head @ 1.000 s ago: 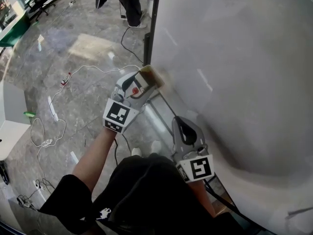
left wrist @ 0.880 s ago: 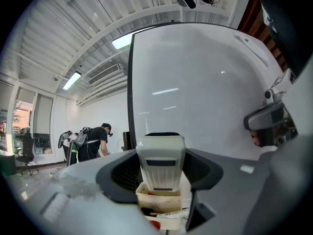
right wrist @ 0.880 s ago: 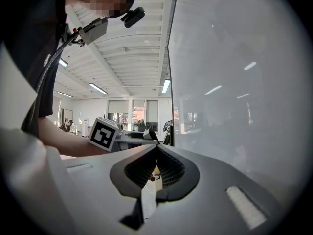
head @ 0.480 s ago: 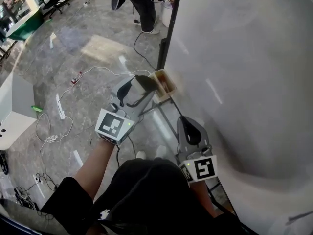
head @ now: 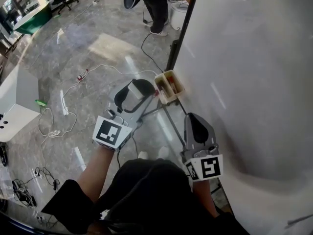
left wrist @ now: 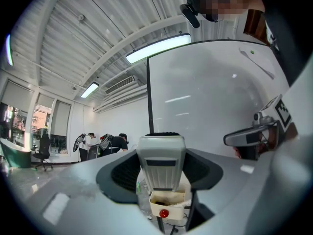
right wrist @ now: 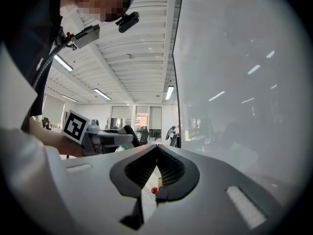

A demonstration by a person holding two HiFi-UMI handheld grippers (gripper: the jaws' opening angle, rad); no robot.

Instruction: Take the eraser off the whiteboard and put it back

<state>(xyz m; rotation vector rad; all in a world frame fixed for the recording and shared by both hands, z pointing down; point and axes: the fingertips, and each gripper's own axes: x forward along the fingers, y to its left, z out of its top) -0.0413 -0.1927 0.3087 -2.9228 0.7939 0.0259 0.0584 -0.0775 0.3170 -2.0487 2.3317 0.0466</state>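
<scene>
A grey eraser [left wrist: 161, 166] with a ribbed back sits upright between the jaws of my left gripper [left wrist: 161, 153], which is shut on it. In the head view that gripper [head: 141, 88] hovers just left of a cream tray [head: 168, 87] fixed at the lower left corner of the whiteboard [head: 254, 67]. The tray [left wrist: 168, 208] holds red and dark items. My right gripper [head: 196, 116] points along the board's lower edge. Its jaws meet at the tips with nothing between them [right wrist: 156, 148].
White cables [head: 58, 126] trail over the grey marble floor. A person [head: 154, 4] stands beyond the board's black post [head: 183, 23]. A white cabinet [head: 17, 106] is at the left. The board's stand legs [head: 164, 114] run beneath the tray.
My left gripper has drawn back from the board and tray, moving left and upward with the eraser still in it. The right gripper has barely shifted.
</scene>
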